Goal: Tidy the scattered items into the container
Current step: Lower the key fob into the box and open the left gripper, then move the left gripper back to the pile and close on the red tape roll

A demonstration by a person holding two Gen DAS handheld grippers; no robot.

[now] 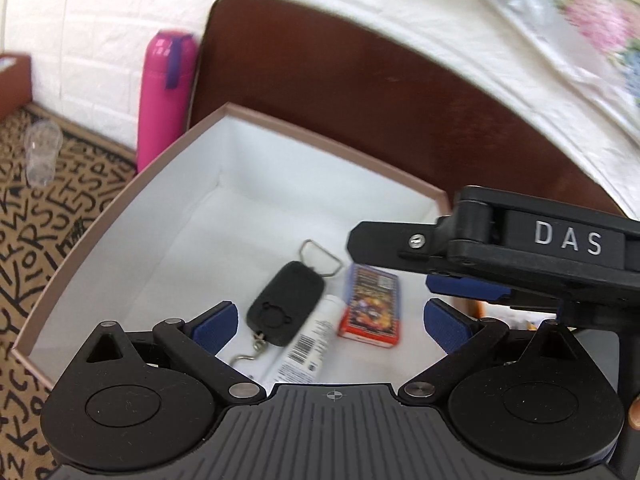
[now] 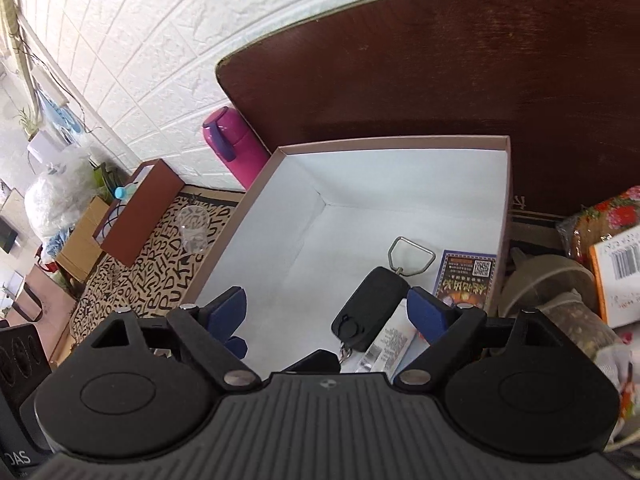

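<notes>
Hovering: left gripper (image 1: pixel 332 320) and right gripper (image 2: pixel 326 316) both hang over the near end of the box (image 2: pixel 256 188), fingers spread wide, nothing between them.
Box: pinkish-brown outside, white inside, standing on the letter-print mat (image 2: pixel 160 280); its far wall sits close to the dark brown board (image 2: pixel 440 80).
Hanging scale (image 1: pixel 286 304): black body with a metal loop at one end and a hook at the other, lying on the box floor near the right wall.
White tube (image 1: pixel 308 348): lying beside the scale, touching it, barcode up.
Card pack (image 1: pixel 372 308): red and blue, flat on the box floor just right of the tube, close to the right wall.
Surface: tan mat printed with black letters; a clear plastic cup (image 2: pixel 192 228) stands on it left of the box.
Pink flask (image 2: pixel 234 152): upright by the box's far left corner, against the white brick-pattern wall (image 2: pixel 140 60).
Brown case (image 2: pixel 140 212): at the mat's left edge.
Right of box: crowded packets and a jar, details unclear.
</notes>
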